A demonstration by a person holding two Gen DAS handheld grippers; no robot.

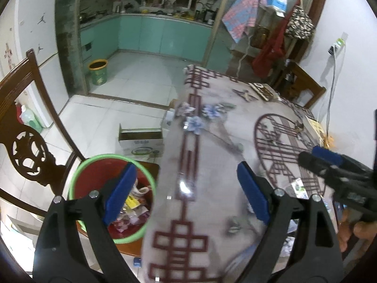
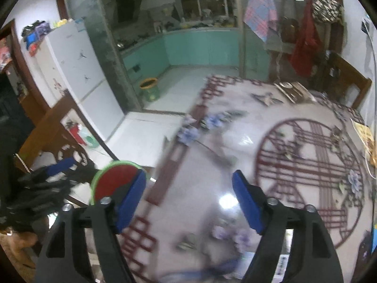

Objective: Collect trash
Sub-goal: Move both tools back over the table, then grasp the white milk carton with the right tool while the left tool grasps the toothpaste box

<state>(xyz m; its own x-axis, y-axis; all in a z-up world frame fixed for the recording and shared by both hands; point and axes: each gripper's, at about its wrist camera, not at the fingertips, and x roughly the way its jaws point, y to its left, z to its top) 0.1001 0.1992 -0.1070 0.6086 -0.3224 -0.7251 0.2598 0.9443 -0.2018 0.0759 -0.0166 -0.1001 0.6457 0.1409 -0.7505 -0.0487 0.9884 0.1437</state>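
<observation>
— Where are the grippers?

— The left gripper [image 1: 186, 193] hangs over the table [image 1: 212, 155] edge, jaws wide apart, holding nothing. The right gripper [image 2: 188, 202] is likewise spread and bare.

— And the trash?

— Wrappers [image 1: 132, 212] lie in the red bin [image 1: 99, 172] on the chair [image 1: 28, 146], just beside the table. A cardboard box [image 1: 141, 141] sits on the floor beyond.

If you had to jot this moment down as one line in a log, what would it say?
left hand-held gripper: open, empty | right hand-held gripper: open, empty | both above table | red bin beside table: holds wrappers | small wrapper on table
</observation>
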